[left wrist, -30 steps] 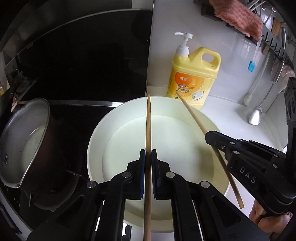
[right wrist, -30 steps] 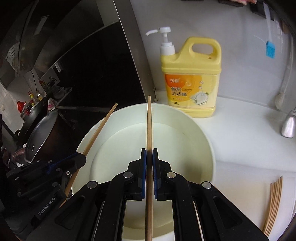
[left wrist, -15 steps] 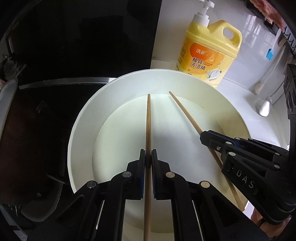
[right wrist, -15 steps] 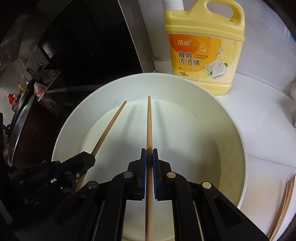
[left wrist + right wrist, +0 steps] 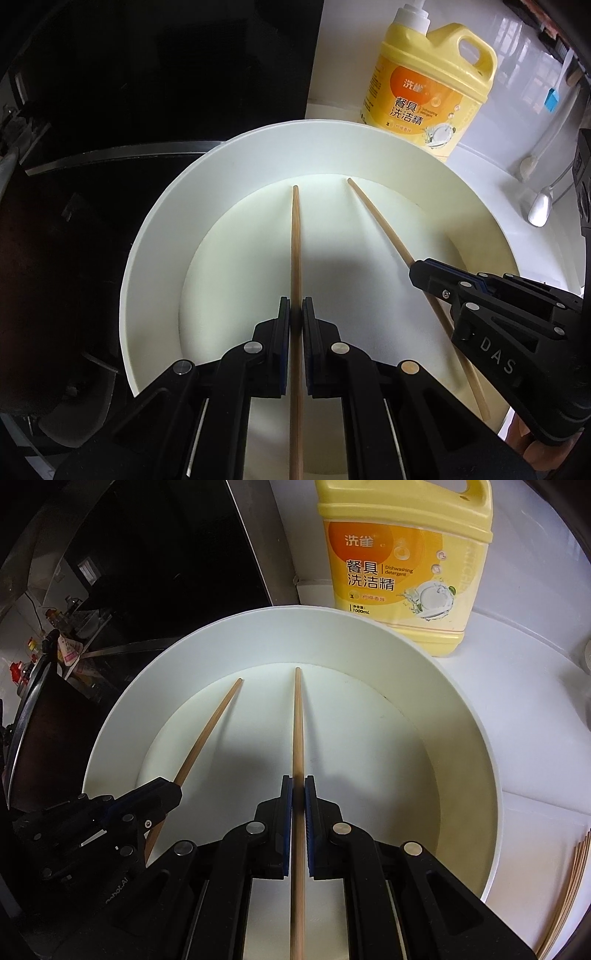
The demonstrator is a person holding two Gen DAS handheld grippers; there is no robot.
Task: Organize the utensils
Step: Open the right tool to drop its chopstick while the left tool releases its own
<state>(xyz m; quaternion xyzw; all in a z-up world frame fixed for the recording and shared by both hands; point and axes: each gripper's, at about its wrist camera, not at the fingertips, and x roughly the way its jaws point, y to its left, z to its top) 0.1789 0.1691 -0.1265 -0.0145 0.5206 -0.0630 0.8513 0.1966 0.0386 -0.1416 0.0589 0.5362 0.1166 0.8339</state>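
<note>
Left wrist view: left claw [image 5: 295, 312] clamped on one wooden chopstick [image 5: 296, 240], gripped partway along the shaft so the long free end reaches down into the white basin [image 5: 155, 240]; tip sits near the far edge of the basin floor, contact not confirmable. Right claw [image 5: 415, 271] enters from the right, clenched on a second chopstick [image 5: 376, 221] angled in toward the first, tips near each other but apart. My read: both sticks are being lowered into the basin together, probably to drop them there for collecting or washing; the steep downward pitch keeps the tips leading. Yellow detergent bottle [image 5: 424, 85] stands just behind the basin on the white counter [image 5: 480, 162]; black glass hob [image 5: 147, 92] to the left, hanging ladles and a blue-tipped tool on the tiled wall at right. Right wrist view: same picture mirrored, right claw's stick [image 5: 297, 731] runs centre, left claw's stick [image 5: 207, 734] comes in from the left. More chopsticks [image 5: 569, 893] lie in a bundle on the counter right of the basin, well apart from the claws, so likely more to move. Basin floor otherwise bare, some staining near the wall; room lit from the right, stove side dark
</note>
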